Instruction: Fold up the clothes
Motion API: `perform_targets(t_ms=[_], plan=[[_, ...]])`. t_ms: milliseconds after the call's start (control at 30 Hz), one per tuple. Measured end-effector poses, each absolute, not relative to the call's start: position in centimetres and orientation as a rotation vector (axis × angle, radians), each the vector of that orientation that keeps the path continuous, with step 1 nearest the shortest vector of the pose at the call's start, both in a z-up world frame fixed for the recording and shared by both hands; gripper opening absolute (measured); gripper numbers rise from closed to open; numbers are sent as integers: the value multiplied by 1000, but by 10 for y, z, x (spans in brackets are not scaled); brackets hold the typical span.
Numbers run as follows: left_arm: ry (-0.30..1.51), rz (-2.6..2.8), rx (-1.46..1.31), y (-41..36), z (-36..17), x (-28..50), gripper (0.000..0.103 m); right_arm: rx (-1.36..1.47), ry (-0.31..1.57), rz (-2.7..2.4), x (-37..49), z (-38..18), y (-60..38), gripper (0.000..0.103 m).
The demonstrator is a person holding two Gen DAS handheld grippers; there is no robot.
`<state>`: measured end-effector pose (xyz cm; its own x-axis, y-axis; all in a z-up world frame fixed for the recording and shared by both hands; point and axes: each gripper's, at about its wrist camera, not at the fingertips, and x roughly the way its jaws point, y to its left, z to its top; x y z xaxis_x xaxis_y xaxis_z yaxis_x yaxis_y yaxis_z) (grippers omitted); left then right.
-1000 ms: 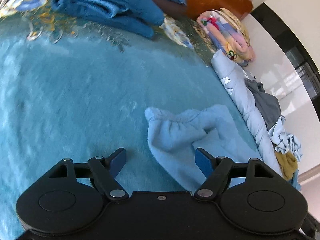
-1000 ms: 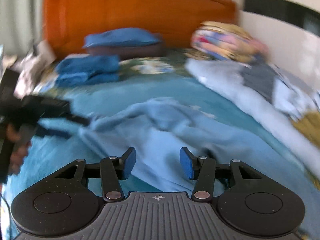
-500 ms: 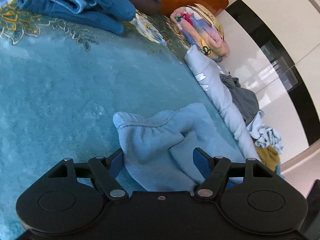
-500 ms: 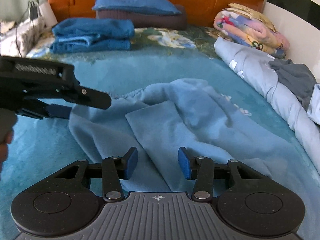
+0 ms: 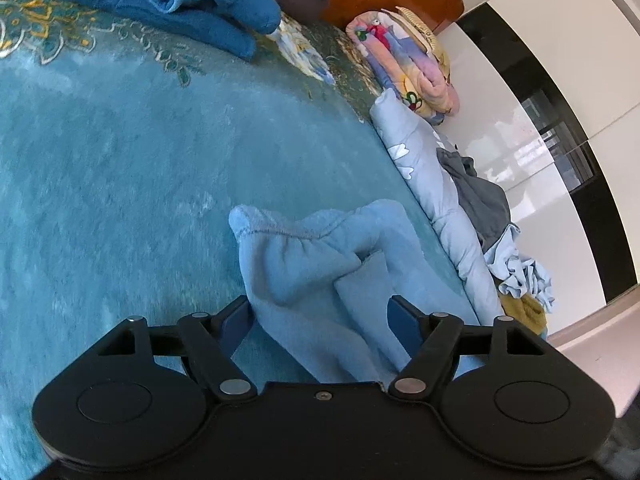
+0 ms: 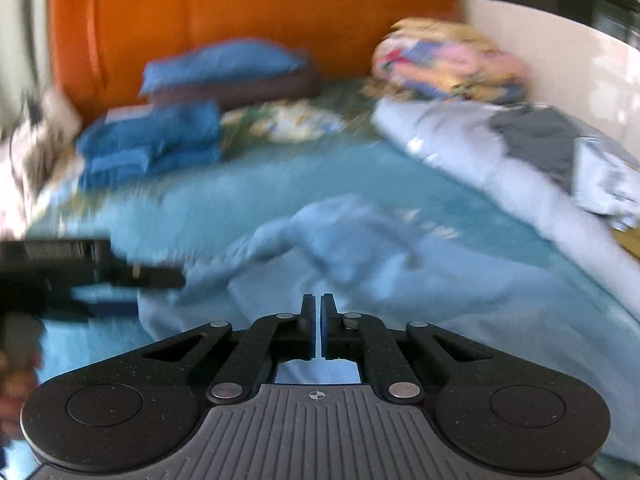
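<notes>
The light blue garment (image 5: 320, 264) lies rumpled on the teal bedspread (image 5: 120, 168), toward the side of the bed where the rolled pale quilt (image 5: 436, 184) and loose clothes run along the edge. Its gathered hem points up the bed, and one flap is already lapped over the middle. My left gripper (image 5: 320, 320) has its jaws spread wide to either side of the near end of the cloth, pressing nothing. My right gripper (image 6: 319, 312) has its jaws drawn together, with a thin blue sliver in the slit. The picture is too smeared to tell whether cloth is truly caught there. That is my main worry: if I have pinched only one layer, or nothing, the fold will drag crooked or the cloth will slip free. If my left jaws close on the bunched flap as well as the edge, they will lock the wrinkle in. The fuzzy bedspread may also cling and pull the garment askew.
</notes>
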<state>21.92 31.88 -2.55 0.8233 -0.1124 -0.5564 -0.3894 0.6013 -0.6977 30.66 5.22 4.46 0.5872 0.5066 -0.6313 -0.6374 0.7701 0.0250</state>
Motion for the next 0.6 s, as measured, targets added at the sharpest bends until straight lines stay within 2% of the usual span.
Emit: perform_targets(t_ms=[233,333,433,567,600], plan=[[603,202,-965,311,-24,215,72,-298,665,735,297,53,43,4],[608,188,-960,310,-20,214,73,-355,688,775,295,39,68,22],[610,185,-939,313,-17,212,74,-395,705,767,296,24,88,28],[615,181,-906,316,-16,214,74,-483,676,712,294,5,105,61],[619,179,-896,316,-17,214,75,-501,668,697,294,2,108,63]])
